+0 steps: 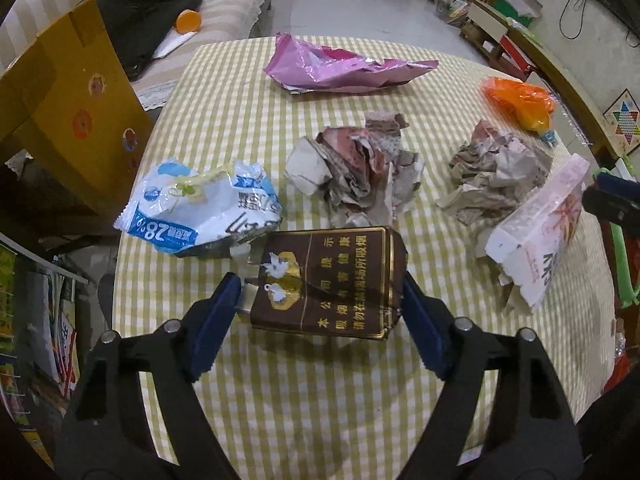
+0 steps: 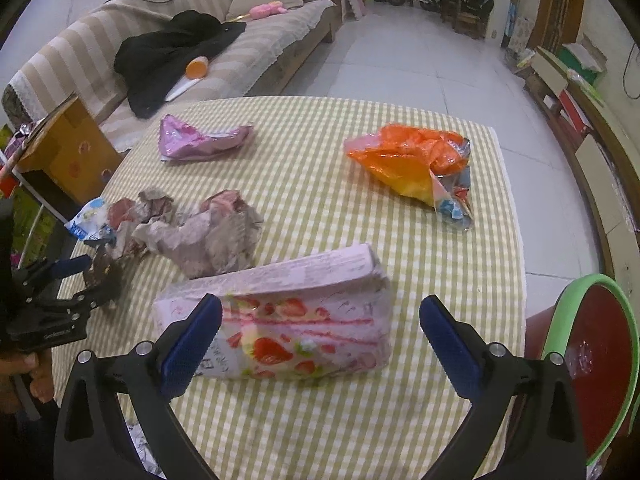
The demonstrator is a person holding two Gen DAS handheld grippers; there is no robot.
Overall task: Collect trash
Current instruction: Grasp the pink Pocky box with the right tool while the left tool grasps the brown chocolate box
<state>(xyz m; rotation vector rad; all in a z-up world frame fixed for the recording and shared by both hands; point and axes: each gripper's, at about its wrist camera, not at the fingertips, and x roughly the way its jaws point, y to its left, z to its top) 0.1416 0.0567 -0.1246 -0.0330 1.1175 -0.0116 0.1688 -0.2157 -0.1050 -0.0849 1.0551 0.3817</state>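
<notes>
A brown cigarette pack (image 1: pixel 324 284) lies on the checked table (image 1: pixel 304 392) between the blue pads of my left gripper (image 1: pixel 322 300); the right pad touches it, the left stands slightly off, jaws wide. My left gripper also shows in the right wrist view (image 2: pixel 86 280) around the dark pack (image 2: pixel 105 276). My right gripper (image 2: pixel 320 328) is open around a pink strawberry box (image 2: pixel 288 320), not pressing it. That box (image 1: pixel 540 232) lies at the right in the left wrist view. A white-blue wrapper (image 1: pixel 200 208), two crumpled paper wads (image 1: pixel 356 168) (image 1: pixel 496 172), a pink bag (image 1: pixel 340 66) and an orange bag (image 2: pixel 416 160) lie on the table.
A cardboard box (image 1: pixel 68 92) stands off the table's left edge. A sofa (image 2: pixel 168 32) with black clothing lies beyond. A green-rimmed red stool (image 2: pixel 592 360) stands at the right of the table. Shelving runs along the right wall.
</notes>
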